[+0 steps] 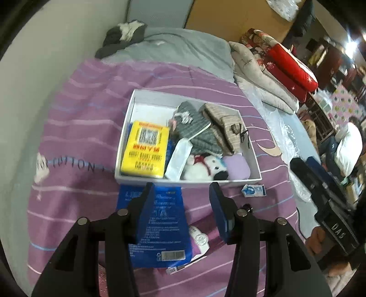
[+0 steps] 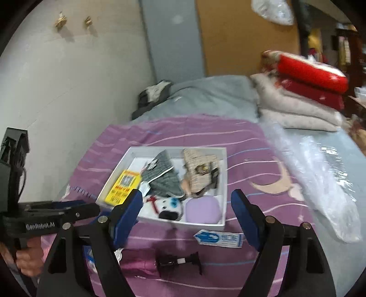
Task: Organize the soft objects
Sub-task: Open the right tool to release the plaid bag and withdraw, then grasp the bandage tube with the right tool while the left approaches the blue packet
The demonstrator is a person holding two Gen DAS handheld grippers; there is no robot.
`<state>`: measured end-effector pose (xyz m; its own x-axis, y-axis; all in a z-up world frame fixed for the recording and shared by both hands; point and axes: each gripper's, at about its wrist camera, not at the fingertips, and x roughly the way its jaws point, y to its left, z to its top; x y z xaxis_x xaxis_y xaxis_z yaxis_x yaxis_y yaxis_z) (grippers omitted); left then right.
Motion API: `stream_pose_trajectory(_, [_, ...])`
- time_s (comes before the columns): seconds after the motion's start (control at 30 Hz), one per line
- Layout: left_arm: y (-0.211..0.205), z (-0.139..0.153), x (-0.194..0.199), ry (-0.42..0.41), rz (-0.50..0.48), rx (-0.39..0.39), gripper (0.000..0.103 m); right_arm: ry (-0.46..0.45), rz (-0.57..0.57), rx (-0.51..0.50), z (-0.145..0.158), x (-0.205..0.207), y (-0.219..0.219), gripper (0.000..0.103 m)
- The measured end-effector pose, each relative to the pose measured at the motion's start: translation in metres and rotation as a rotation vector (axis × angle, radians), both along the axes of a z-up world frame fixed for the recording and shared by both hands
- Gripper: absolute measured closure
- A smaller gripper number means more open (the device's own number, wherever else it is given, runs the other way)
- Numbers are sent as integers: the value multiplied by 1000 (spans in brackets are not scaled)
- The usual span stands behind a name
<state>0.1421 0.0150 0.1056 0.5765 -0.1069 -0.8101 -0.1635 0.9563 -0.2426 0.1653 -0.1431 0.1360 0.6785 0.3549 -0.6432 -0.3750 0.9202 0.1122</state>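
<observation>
Left wrist view: white box (image 1: 251, 155) packed with slippers (image 1: 201, 132), plush (image 1: 201, 166).

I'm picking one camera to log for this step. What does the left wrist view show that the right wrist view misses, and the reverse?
Only the left wrist view shows the whole blue packet lying under the open left gripper. Only the right wrist view shows the two wall hooks and a black clip on the bedspread. Both show the white box holding the yellow packet, plush toy and lilac pouch.
</observation>
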Motion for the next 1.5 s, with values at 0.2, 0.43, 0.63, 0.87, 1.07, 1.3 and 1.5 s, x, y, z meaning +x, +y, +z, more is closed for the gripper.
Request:
stream_pose_trajectory(0.2, [-20,46,29,-47,-30,71,47,34,-178,61,55,36,-6,21])
stream_pose_trajectory(0.43, [-42,26,54,19,16,85,42,384,-330,435,40,91,-39,21])
stream_pose_trajectory(0.63, [-77,-17,25,95,-64,186,42,435,-363,415,-18,51,-43,21])
stream_pose_trajectory(0.87, [-71,-49,31,187,-17,141,42,526,-372,269,-55,43,-54,21])
stream_pose_trajectory(1.07, [-64,-56,33,178,-29,94,42,574,-373,255,-70,45,-69,21])
stream_pose_trajectory(1.3, [-67,-73,42,161,-68,78,42,611,-366,296,-94,54,-79,22])
stream_pose_trajectory(1.5, [-61,-91,49,210,-50,44,44,622,-324,283,-109,60,-71,27])
